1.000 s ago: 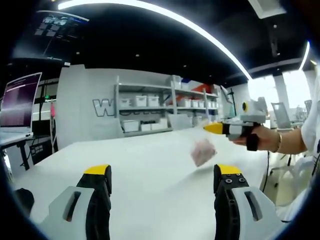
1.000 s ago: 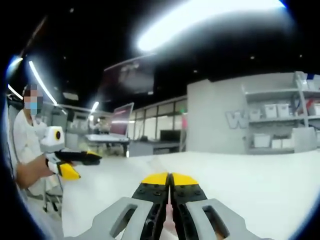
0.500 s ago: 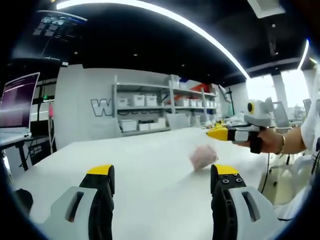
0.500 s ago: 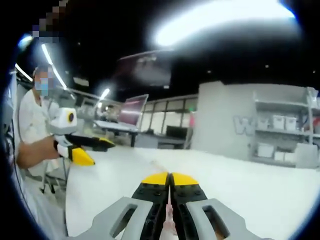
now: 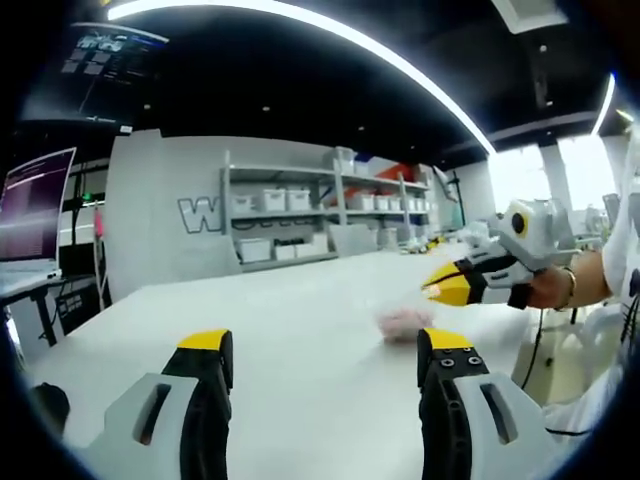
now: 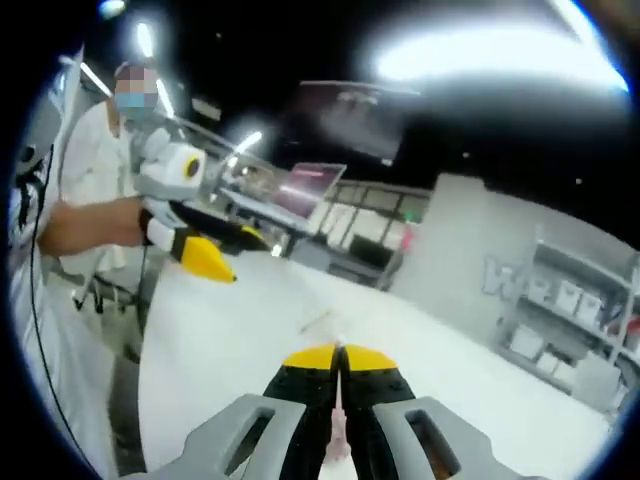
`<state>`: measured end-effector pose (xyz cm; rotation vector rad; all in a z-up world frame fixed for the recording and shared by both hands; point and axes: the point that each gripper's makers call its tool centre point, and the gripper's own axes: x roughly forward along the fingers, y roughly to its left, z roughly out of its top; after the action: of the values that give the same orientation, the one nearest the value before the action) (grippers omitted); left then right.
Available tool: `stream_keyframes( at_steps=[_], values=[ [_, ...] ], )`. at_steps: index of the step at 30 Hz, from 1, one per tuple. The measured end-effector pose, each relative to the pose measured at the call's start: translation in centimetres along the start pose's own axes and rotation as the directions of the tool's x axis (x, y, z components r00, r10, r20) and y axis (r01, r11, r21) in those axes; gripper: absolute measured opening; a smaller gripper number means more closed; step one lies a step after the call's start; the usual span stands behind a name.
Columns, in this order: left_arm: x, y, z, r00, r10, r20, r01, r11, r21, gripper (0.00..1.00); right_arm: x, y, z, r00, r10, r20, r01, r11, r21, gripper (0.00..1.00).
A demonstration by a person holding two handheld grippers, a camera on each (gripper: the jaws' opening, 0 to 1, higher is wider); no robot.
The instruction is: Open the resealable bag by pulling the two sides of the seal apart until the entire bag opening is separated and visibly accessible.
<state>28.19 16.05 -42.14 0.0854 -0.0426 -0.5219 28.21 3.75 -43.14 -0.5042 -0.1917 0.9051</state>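
Note:
A small pinkish resealable bag (image 5: 404, 320) rests low on the white table (image 5: 300, 300), blurred, just under the tip of my right gripper (image 5: 445, 288), which comes in from the right in a person's hand. In the right gripper view that gripper (image 6: 338, 358) is shut, with a thin pink sliver of the bag (image 6: 337, 420) pinched between its jaws. My left gripper (image 5: 325, 345) stands open near the table's front, jaws wide apart and nothing between them, the bag ahead by its right jaw. That left gripper (image 6: 212, 258) appears at the left of the right gripper view, held by a hand.
A laptop (image 5: 38, 205) stands on a desk at the left. Shelves with white bins (image 5: 300, 215) line the grey back wall. A person in white (image 6: 80, 190) stands at the table's edge; a chair (image 5: 560, 350) sits beyond the right end.
The right gripper has come down and nearer with the bag, which hung above the table a second ago and now sits low on it. The left gripper stays open.

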Motion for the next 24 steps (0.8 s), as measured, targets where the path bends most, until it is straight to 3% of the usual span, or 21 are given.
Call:
stream_keyframes(
  at_steps=[7,13,24],
  values=[
    [-0.3,0.3,-0.1,1.0,0.007,-0.007,-0.007,1.0,0.005,0.74,0.1,1.8,-0.7,0.998,0.029,-0.048,-0.034,0.995,-0.097,0.0],
    [-0.3,0.3,-0.2,1.0,0.005,-0.012,-0.005,1.0,0.009,0.74,0.0,3.0,-1.7,0.994,0.043,-0.098,-0.062,0.977,-0.202,0.0],
    [-0.3,0.3,-0.6,1.0,0.003,-0.022,-0.003,1.0,0.009,0.74,-0.1,4.0,-1.9,0.986,0.1,-0.132,-0.131,0.96,-0.248,0.02]
  ],
)
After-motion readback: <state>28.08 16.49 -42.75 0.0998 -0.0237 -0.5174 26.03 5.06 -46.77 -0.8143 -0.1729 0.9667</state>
